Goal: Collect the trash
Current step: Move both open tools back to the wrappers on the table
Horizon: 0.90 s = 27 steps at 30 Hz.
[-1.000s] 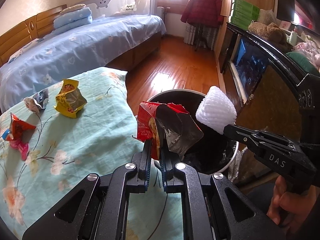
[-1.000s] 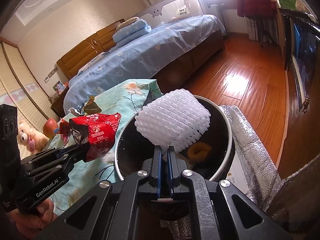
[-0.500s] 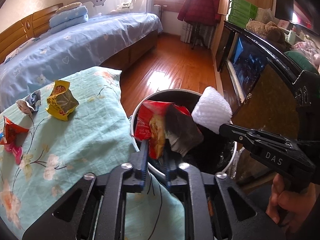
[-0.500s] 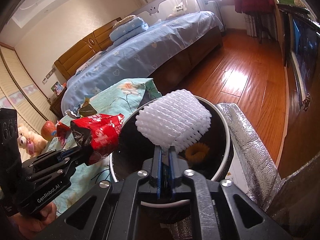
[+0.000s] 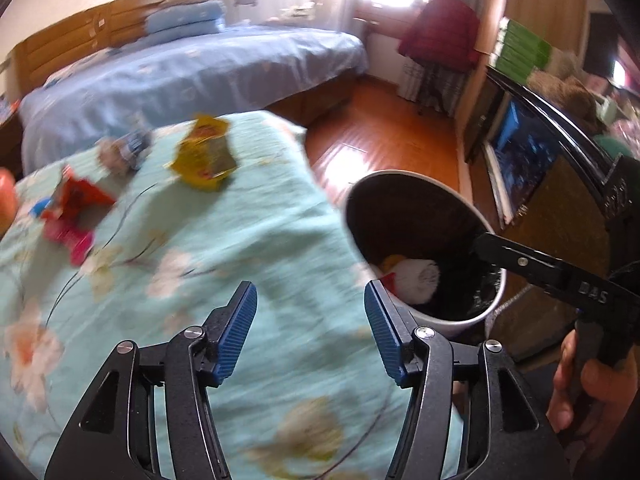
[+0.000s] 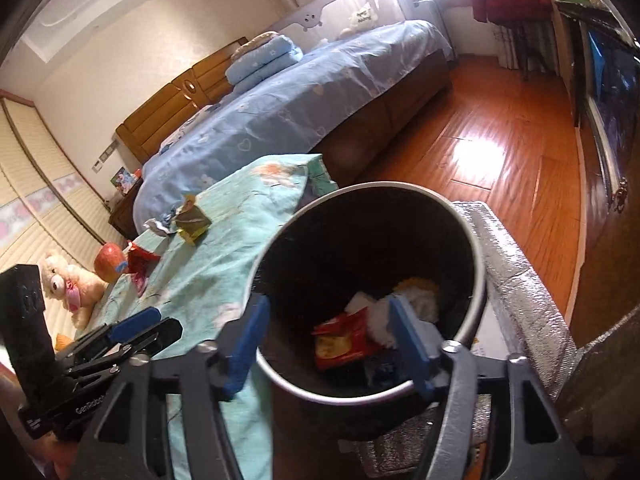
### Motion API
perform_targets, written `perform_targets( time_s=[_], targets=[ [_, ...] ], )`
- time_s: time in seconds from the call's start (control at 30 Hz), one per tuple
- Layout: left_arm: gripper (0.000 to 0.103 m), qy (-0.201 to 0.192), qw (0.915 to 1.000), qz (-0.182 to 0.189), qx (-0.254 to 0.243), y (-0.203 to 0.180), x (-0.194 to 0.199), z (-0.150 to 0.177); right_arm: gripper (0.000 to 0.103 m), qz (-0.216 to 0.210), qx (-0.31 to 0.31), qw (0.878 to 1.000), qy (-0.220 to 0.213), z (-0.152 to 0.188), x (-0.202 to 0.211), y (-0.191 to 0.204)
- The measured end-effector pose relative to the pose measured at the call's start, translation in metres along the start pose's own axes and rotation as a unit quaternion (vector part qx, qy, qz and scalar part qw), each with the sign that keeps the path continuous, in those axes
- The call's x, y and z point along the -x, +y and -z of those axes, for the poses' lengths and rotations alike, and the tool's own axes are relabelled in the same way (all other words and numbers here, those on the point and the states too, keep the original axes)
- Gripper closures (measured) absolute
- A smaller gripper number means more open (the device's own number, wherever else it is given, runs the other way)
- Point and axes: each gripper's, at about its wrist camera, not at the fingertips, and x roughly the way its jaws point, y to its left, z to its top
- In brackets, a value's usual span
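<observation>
A round trash bin (image 6: 476,256) with a dark inside stands beside the teal floral cloth. Inside it lie the red snack bag (image 6: 344,340) and the white foam net (image 5: 418,280). My right gripper (image 6: 328,342) hangs over the bin, its jaws opening with nothing between them. My left gripper (image 5: 310,328) is over the cloth just left of the bin (image 5: 492,312), jaws opening and empty. On the cloth lie a yellow wrapper (image 5: 204,156), a red wrapper (image 5: 74,204) and a crumpled silver-blue wrapper (image 5: 126,150).
The teal floral cloth (image 5: 240,232) covers the near surface. An apple (image 6: 110,260) and a teddy bear (image 6: 66,284) sit at its far left. A blue bed (image 6: 300,96), wooden floor (image 6: 500,160) and a dark cabinet (image 5: 560,148) surround the bin. Silver foil padding (image 6: 520,264) lies right of it.
Both grippers opened: the red snack bag and the white foam net dropped into the bin. My left gripper then swung left, off the bin and over the cloth.
</observation>
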Motion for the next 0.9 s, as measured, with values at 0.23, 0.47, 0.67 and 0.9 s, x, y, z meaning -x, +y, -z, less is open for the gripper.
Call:
perform_targets(
  time_s=[0.23,0.47,0.67,0.9],
  targets=[
    [0.039,-0.005,0.998,-0.039,0.05,0.046,0.016,0.024,0.022,-0.017,0.028,0.999,0.007,0.009,-0.009,0.034],
    [0.037,-0.009,0.9934,-0.062,0.096,0.09,0.031,0.041,0.02,-0.03,0.053,0.998,0.014,0.016,-0.018,0.067],
    [0.037,-0.015,0.9896,-0.08,0.119,0.114,0.041,0.047,0.019,-0.041,0.076,0.996,0.018,0.021,-0.025,0.092],
    [0.037,-0.016,0.9867,-0.091,0.134,0.133,0.044,0.047,0.019,-0.05,0.094,0.994,0.024,0.023,-0.037,0.114]
  ],
)
